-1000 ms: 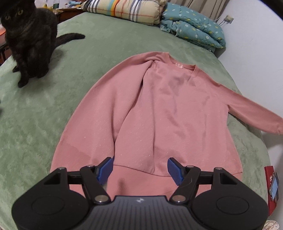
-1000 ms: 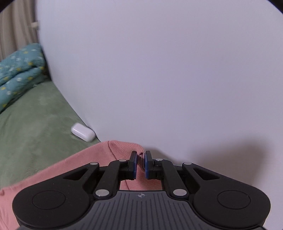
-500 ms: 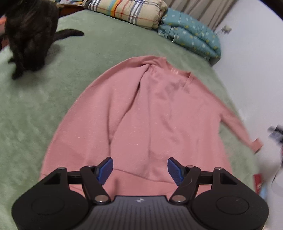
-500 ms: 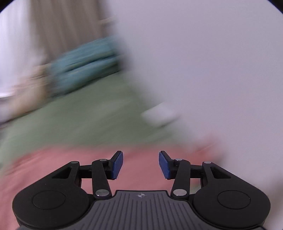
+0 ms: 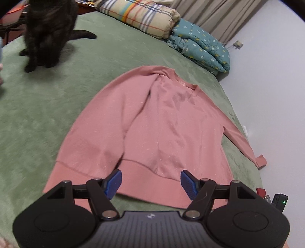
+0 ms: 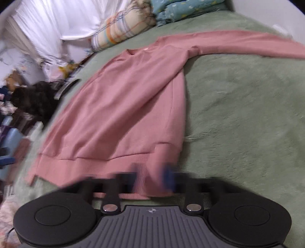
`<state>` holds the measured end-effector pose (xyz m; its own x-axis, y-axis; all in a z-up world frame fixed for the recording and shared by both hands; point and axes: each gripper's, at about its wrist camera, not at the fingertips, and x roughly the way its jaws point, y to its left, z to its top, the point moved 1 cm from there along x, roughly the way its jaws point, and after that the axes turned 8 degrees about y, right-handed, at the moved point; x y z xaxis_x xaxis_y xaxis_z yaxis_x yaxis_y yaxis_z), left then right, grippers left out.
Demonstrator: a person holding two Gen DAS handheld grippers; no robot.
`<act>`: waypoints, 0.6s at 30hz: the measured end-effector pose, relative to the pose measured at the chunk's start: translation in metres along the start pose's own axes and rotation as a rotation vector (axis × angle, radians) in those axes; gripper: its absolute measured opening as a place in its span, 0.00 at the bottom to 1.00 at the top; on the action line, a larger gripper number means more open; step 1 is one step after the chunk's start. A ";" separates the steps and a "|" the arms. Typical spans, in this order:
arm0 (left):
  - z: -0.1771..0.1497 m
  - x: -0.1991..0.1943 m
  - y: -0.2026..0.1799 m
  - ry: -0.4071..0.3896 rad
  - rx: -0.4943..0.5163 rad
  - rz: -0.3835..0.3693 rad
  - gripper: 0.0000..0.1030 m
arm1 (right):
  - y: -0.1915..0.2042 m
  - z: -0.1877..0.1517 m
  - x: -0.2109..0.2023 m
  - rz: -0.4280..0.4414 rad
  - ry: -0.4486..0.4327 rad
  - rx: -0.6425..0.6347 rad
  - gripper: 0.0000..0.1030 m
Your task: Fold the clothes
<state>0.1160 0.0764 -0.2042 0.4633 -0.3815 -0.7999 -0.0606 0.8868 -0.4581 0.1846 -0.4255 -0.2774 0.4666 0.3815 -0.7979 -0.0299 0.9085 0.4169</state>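
Lying flat mid-bed, the pink sweatshirt (image 5: pixel 164 122) spreads toward 12 o'clock; the left gripper (image 5: pixel 151 180) hovers wide above its hem, while the right gripper (image 6: pixel 152 179) is closing, blurred, the hem between its jaws.

Soft, even indoor light leaves only faint shadows, fisheye bending darkens both views' corners, and motion blur smears the right gripper (image 6: pixel 152 180) fingertips and the room's left edge.

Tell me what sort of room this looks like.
Most likely a bedroom at home. A pink sweatshirt lies spread on a bed under a green blanket, folded quilts are stacked at the far end by curtains, and a black cat sits on the bed.
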 end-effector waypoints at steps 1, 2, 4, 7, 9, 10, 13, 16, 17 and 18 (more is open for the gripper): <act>-0.003 -0.007 0.001 -0.008 0.010 0.002 0.66 | -0.004 0.003 -0.014 0.009 -0.028 0.068 0.07; -0.004 -0.011 0.001 -0.015 0.016 0.002 0.66 | -0.012 0.000 -0.037 0.056 -0.075 0.174 0.07; -0.008 -0.017 0.003 -0.024 0.024 -0.003 0.66 | -0.034 -0.005 -0.072 0.122 -0.140 0.358 0.07; -0.012 -0.012 0.006 0.001 0.012 -0.024 0.66 | -0.074 -0.028 -0.093 0.124 -0.134 0.589 0.06; -0.011 0.003 0.007 0.048 0.013 -0.048 0.66 | -0.088 -0.039 -0.081 -0.022 -0.035 0.605 0.00; -0.010 0.012 0.007 0.070 0.014 -0.055 0.66 | -0.090 -0.042 -0.079 -0.056 -0.028 0.607 0.00; -0.009 0.033 0.012 0.098 0.015 -0.081 0.66 | -0.098 -0.049 -0.086 -0.038 -0.115 0.629 0.05; -0.006 0.056 0.018 0.102 0.021 -0.101 0.66 | -0.090 -0.046 -0.092 0.004 -0.156 0.535 0.13; -0.005 0.067 0.019 0.100 0.036 -0.090 0.66 | -0.084 -0.045 -0.093 -0.006 -0.151 0.499 0.15; -0.005 0.074 0.020 0.098 0.043 -0.085 0.66 | -0.077 -0.041 -0.094 -0.026 -0.142 0.440 0.17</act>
<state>0.1447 0.0644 -0.2742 0.3768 -0.4772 -0.7939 0.0136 0.8598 -0.5104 0.1067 -0.5240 -0.2523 0.5798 0.3047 -0.7556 0.3466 0.7471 0.5673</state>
